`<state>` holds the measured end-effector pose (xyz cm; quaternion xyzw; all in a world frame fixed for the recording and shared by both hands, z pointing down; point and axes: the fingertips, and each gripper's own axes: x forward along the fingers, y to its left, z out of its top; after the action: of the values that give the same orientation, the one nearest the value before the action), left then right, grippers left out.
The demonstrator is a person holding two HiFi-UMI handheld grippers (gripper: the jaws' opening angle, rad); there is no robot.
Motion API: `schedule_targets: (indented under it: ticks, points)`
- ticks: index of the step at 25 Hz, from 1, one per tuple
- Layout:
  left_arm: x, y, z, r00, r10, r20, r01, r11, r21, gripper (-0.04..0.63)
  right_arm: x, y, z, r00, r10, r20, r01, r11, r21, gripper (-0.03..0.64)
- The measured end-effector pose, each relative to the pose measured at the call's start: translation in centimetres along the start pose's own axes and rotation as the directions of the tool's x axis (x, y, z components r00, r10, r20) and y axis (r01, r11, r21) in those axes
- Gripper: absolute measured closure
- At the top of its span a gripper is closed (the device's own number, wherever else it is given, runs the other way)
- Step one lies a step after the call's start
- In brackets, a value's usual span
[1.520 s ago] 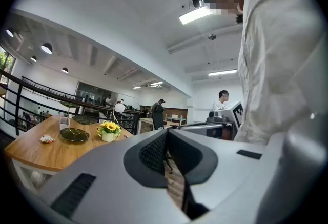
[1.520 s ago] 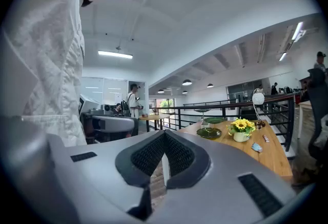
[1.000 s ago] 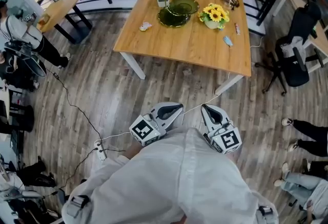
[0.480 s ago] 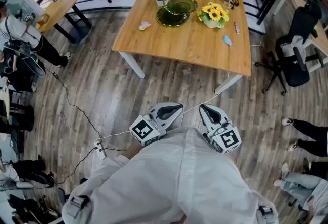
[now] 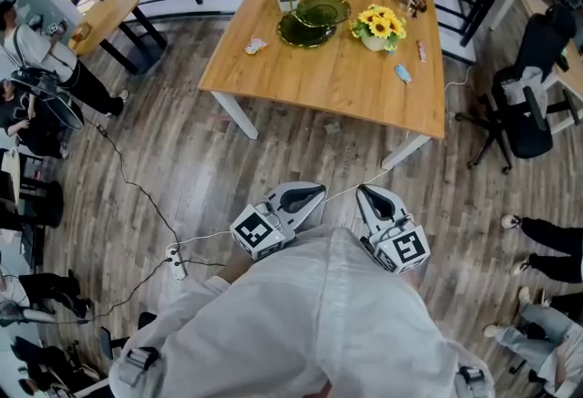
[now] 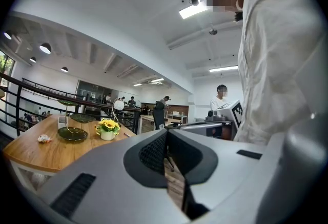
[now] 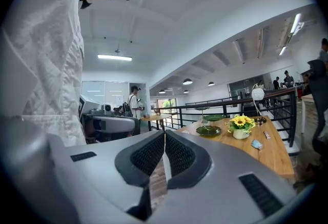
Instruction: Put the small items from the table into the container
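Head view: counter (image 5: 346, 86) seen well ahead across floor, nothing within reach yet. Left hand-held gripper (image 5: 312, 193) and right hand-held gripper (image 5: 365, 194) tucked by torso, both pointed toward it. Pale item (image 5: 257, 45) sits nearer left side, blue item (image 5: 404, 73) nearer right.

Left gripper view: jaws pressed together, nothing held. Pale item (image 6: 44, 139) far off to left.

Right gripper view: jaws closed too, empty. Blue item (image 7: 257, 144) far off right, long axis too small to read. Container not pinned down, green dishes (image 5: 307, 27) guessed.
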<state>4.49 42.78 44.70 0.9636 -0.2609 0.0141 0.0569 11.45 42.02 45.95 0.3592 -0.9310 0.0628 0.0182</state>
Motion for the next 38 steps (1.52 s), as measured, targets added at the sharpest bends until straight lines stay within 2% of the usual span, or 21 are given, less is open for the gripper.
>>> schedule_targets:
  ticks: [15,19,30,38]
  points:
    - [2.6,-2.3,-0.2,1.0,0.02,0.008,-0.02,0.999,0.027,0.586,-2.3,-2.6,-0.6,1.0,0.013,0.006,-0.013,1.0,-0.001,0.601]
    - [2.6,-2.0,-0.4,1.0,0.029,-0.005,-0.029,0.999,0.012,0.586,-2.2,-2.8,-0.7,1.0,0.019,0.012,-0.019,1.0,0.0,0.601]
    - [4.8,1.4,-0.3,1.0,0.028,0.01,-0.028,0.999,0.017,0.586,-0.3,-6.4,-0.5,0.999,-0.016,0.027,0.016,1.0,0.012,0.601]
    - [6.3,7.6,-0.7,0.999,0.022,0.024,-0.022,1.0,-0.005,0.586,5.0,-9.7,-0.5,0.999,-0.031,0.016,0.031,0.999,0.008,0.601]
